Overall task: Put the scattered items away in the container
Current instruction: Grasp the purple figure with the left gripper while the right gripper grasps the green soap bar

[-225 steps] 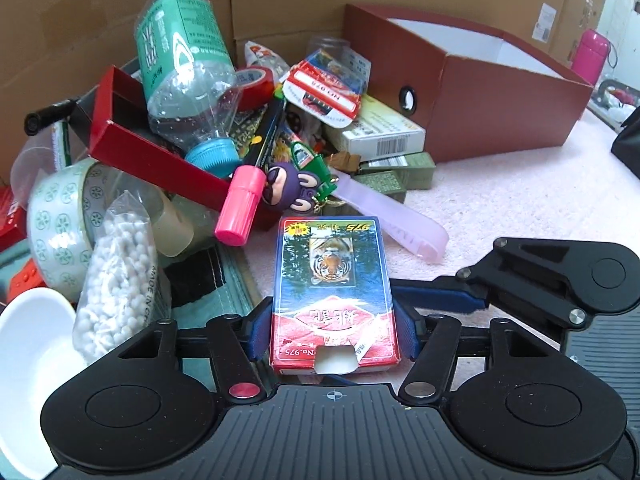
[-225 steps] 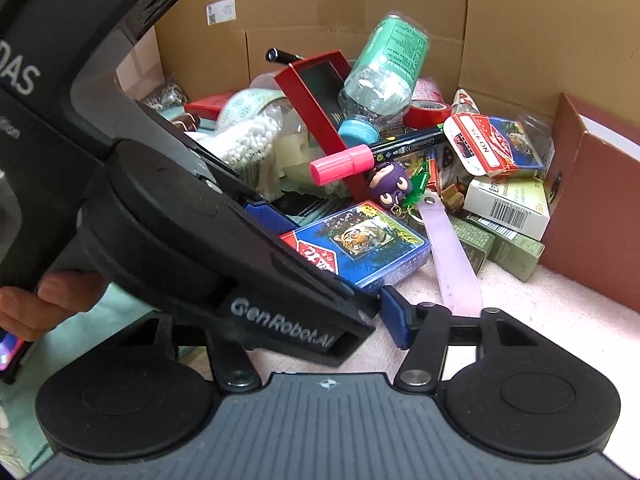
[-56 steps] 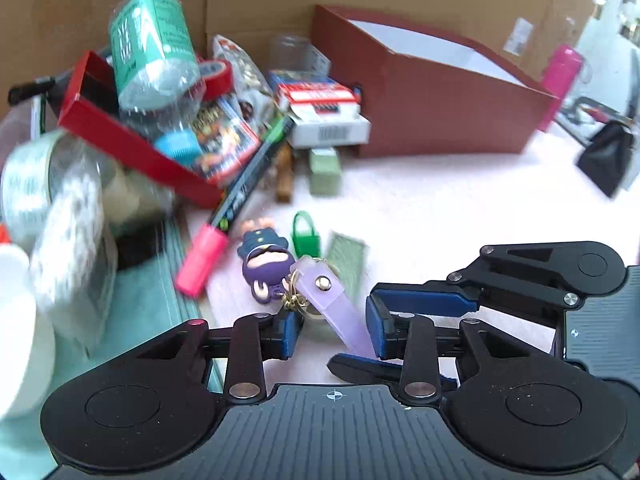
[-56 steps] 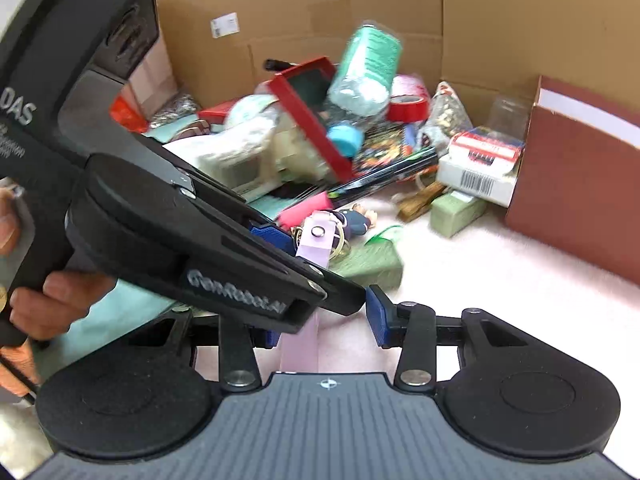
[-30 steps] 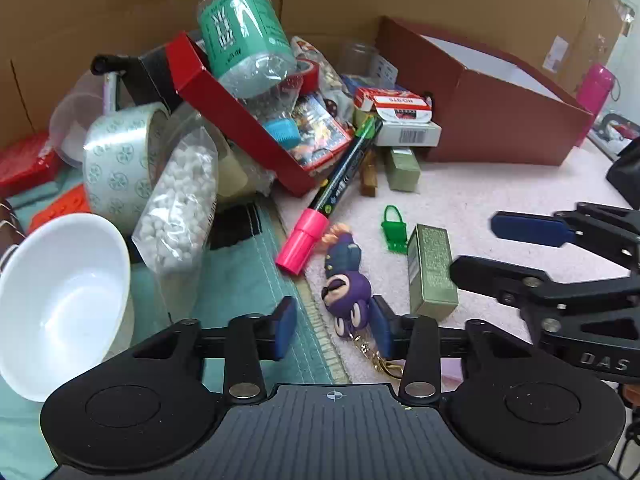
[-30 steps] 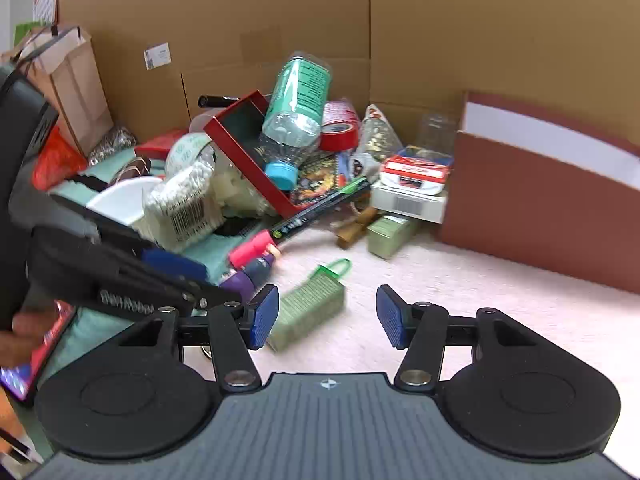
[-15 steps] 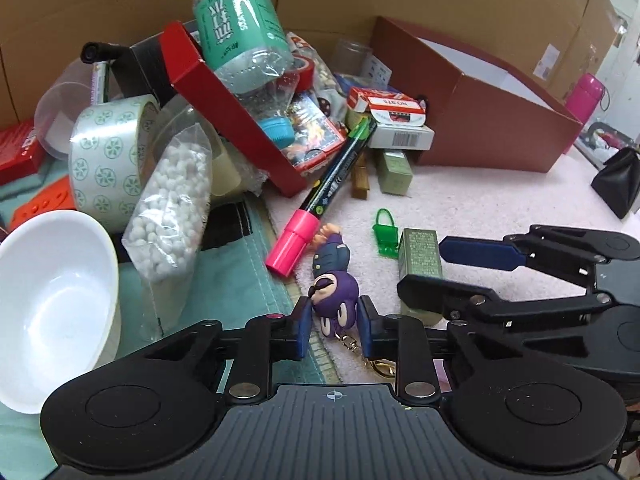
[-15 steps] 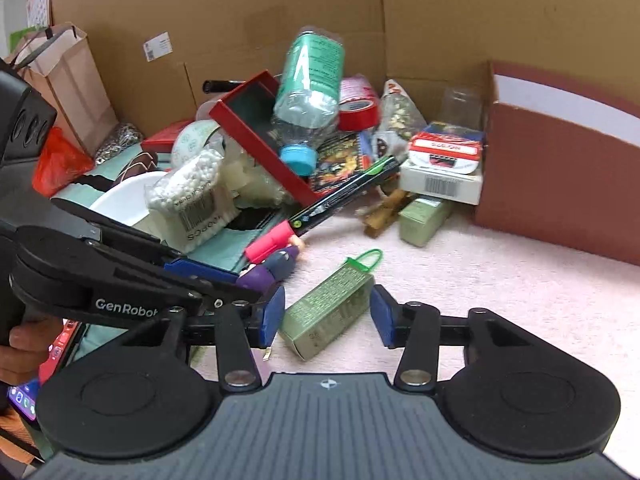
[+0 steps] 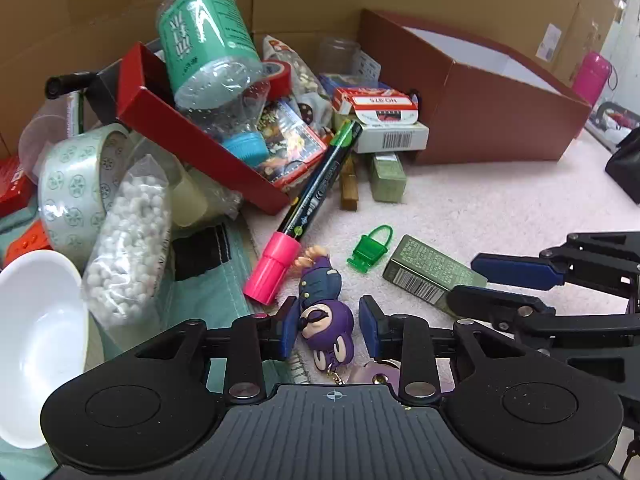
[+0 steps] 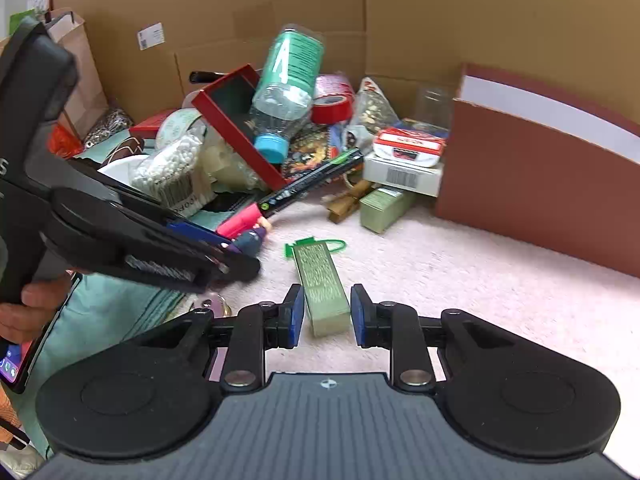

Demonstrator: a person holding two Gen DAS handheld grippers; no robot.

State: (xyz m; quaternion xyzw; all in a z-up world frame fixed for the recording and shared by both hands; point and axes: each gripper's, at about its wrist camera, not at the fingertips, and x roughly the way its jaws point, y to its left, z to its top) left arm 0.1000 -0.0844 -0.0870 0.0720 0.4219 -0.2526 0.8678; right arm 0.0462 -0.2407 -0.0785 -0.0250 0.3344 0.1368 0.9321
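My left gripper [image 9: 327, 330] opening around the purple doll [image 9: 324, 320], low middle; my right gripper [image 10: 325, 315] closing on the green box [image 10: 323, 285], maybe not pressing yet

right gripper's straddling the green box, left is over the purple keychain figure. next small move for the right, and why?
Probably finish closing the right gripper on the green box, then lift. Its jaws are closing with the box between them, but a sliver of gap shows on each side, so no grip yet. The left gripper is opening around the purple keychain figure, so it holds nothing. The brown container sits open to the right.
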